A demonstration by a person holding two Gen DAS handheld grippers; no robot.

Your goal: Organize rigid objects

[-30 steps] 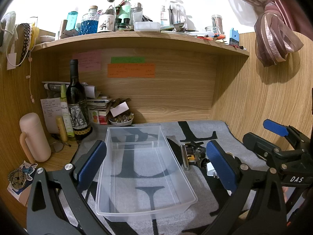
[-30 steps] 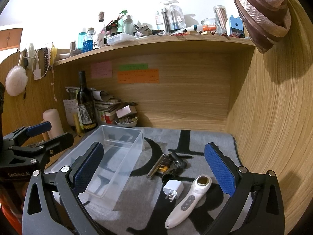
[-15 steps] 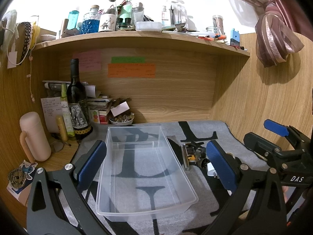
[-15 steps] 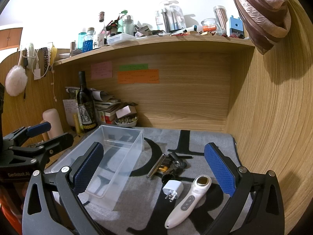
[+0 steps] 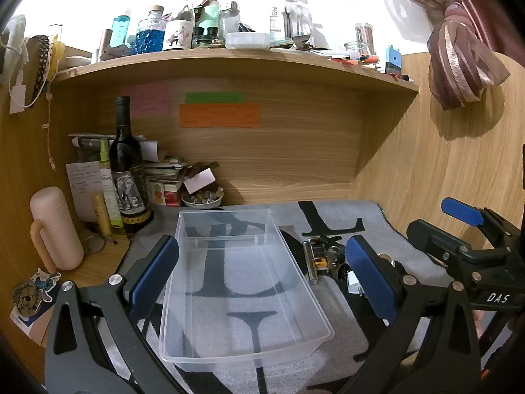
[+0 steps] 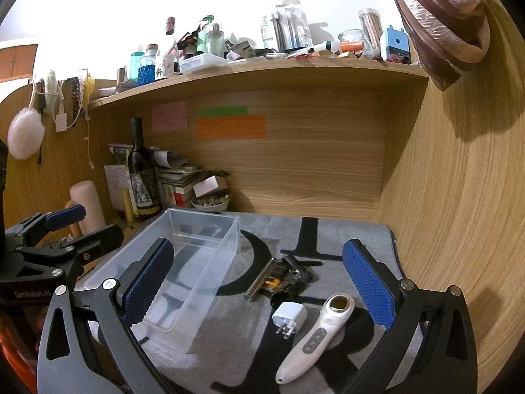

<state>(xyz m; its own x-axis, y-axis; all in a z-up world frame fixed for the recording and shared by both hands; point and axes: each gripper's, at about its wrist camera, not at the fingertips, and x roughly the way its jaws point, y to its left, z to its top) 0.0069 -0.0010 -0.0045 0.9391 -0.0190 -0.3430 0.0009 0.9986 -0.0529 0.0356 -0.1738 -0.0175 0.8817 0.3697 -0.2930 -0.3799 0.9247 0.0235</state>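
Note:
A clear empty plastic bin [image 5: 242, 279] lies on the grey patterned mat [image 5: 370, 216]; it also shows in the right wrist view [image 6: 183, 262]. To its right lie a metal key bundle [image 6: 279, 279], a white plug adapter [image 6: 290, 318] and a white handheld device [image 6: 315, 331]. The key bundle also shows in the left wrist view [image 5: 323, 256]. My left gripper [image 5: 262, 275] is open and empty over the bin. My right gripper [image 6: 259, 285] is open and empty above the loose objects.
A wine bottle [image 5: 126, 170], a pink flask [image 5: 55, 229], stacked books and a small bowl [image 5: 203, 198] crowd the back left corner. A wooden wall [image 6: 459, 229] bounds the right. A cluttered shelf [image 5: 229, 55] runs overhead.

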